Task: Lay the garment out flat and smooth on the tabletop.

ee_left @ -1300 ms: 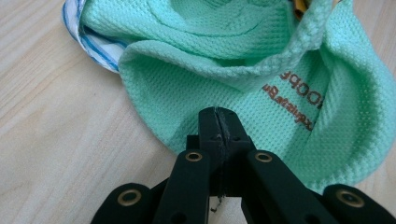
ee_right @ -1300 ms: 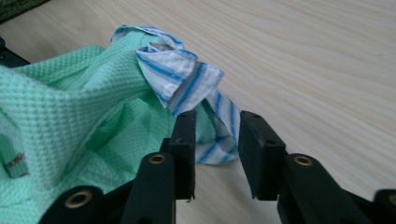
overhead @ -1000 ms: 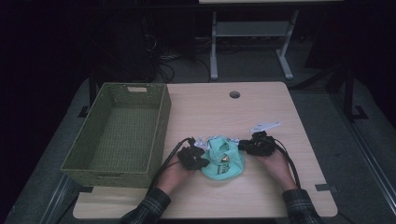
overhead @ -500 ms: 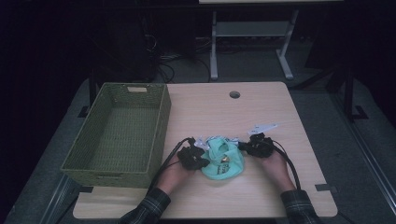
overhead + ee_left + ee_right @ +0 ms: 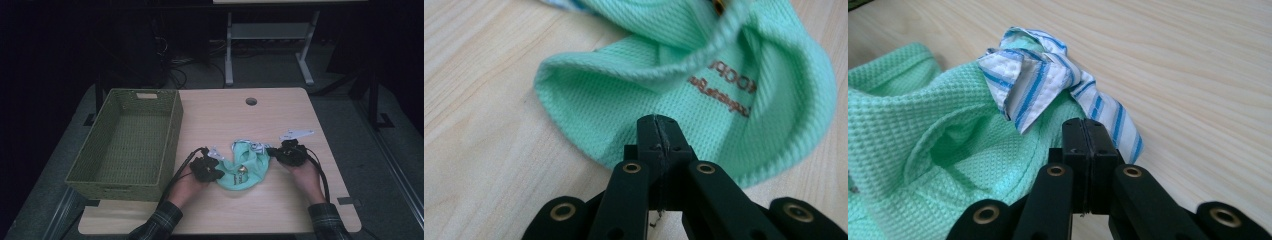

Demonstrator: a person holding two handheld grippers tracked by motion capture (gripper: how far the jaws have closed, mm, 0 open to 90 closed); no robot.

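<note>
Crumpled mint-green waffle-knit garment (image 5: pixel 245 167) with blue-striped white collar (image 5: pixel 1038 82) lies bunched on table.

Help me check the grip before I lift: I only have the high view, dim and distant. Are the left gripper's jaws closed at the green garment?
Observer: Yes. The left gripper has its jaws pressed together, tips at the rolled edge of the green garment.
Operator: And the right?
Observer: The right gripper is shut too, tips beside the blue-striped white collar.
Operator: Any markings?
Observer: The knit carries brown lettering, too blurred to read.
</note>
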